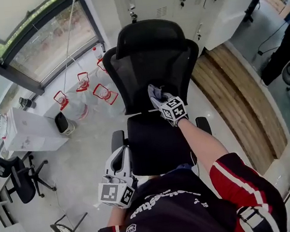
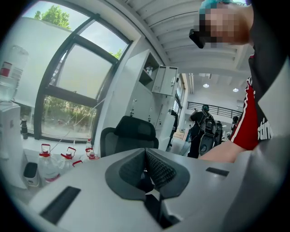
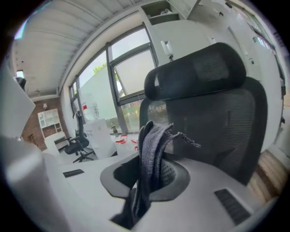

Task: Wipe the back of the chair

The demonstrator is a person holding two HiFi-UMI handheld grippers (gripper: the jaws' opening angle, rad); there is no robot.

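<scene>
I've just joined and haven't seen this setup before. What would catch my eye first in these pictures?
The black mesh office chair with a headrest fills the middle of the head view, its seat toward the person. The right gripper is shut on a grey cloth, held up near the lower part of the chair's back. The left gripper hangs shut and empty by the seat's left edge.

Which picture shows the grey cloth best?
The right gripper view: the cloth stands large in the middle, pinched between that gripper's jaws, with its folds and a loose thread clear. The head view shows only a small bit of it past the right gripper, near the chair back. The left gripper view does not show it.
</scene>
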